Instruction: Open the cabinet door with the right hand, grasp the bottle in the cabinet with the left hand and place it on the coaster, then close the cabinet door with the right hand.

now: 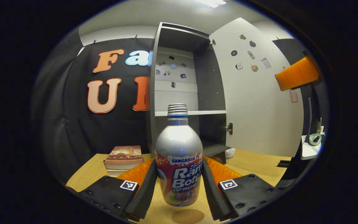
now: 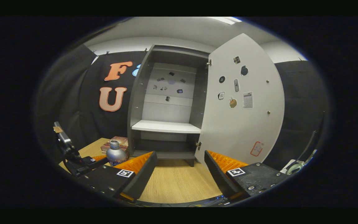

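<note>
Left gripper (image 1: pixel 179 186) clasps bottle (image 1: pixel 179 155)

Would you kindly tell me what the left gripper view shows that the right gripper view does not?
The left gripper view gives the coaster on the table, just below the bottle that the left gripper clamps. The right gripper view gives the right gripper from behind, its fingers apart over the table. Both share the bottle, the open cabinet door and the book.
</note>
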Action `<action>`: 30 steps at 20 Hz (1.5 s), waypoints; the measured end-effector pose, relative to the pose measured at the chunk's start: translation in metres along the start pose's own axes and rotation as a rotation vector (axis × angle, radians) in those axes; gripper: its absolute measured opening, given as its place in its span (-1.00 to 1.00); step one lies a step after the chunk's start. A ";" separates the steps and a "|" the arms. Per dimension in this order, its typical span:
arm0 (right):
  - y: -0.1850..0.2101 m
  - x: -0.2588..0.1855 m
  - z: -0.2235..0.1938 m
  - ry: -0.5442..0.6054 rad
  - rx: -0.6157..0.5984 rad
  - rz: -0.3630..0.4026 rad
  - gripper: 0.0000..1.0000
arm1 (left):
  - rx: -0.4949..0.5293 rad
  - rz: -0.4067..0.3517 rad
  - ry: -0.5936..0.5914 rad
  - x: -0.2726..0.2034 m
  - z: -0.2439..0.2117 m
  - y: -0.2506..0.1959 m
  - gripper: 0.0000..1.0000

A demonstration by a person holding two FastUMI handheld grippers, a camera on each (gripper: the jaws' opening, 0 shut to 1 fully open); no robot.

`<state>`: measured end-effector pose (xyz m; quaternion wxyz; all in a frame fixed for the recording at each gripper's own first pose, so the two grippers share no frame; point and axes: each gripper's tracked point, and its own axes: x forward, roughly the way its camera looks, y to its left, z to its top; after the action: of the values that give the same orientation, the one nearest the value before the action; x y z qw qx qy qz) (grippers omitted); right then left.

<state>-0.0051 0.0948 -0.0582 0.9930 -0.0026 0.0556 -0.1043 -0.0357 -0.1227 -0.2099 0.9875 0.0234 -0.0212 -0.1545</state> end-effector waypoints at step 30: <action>0.012 -0.007 -0.032 0.093 -0.011 0.102 0.87 | -0.017 0.049 0.229 -0.031 -0.114 -0.025 0.73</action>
<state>-0.0128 0.1084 -0.0896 0.9933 -0.0002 0.1022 -0.0531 -0.0672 -0.1323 -0.3263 0.9871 0.0320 0.0923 -0.1270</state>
